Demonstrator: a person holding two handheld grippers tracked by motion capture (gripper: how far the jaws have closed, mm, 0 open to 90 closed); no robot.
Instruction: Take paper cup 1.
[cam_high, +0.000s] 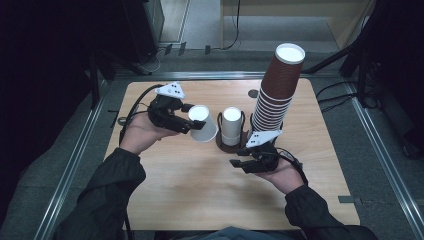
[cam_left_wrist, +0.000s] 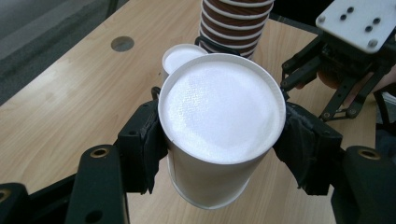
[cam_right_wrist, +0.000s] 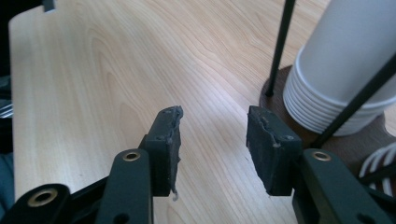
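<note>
The left gripper (cam_high: 186, 117) clamps a white paper cup (cam_high: 202, 123) in its jaws at 10 o'clock on the desk (cam_high: 190, 190). The right gripper (cam_high: 245, 162) hovers at 3 o'clock, jaws wide and empty, beside the white cup stack (cam_high: 231, 126) and tall brown cup stack (cam_high: 276, 90).

1. Left gripper (cam_high: 192, 120): held in the left hand (cam_high: 142, 131), forearm in from bottom left, jaws pointing toward the right gripper. Jaws clamped on a white cup (cam_left_wrist: 219, 126), one pad on each side of its wall.
2. Right gripper (cam_high: 239, 157): cradled in the right hand (cam_high: 283, 176), lower and nearer the body, jaws apart, nothing between them.
</note>
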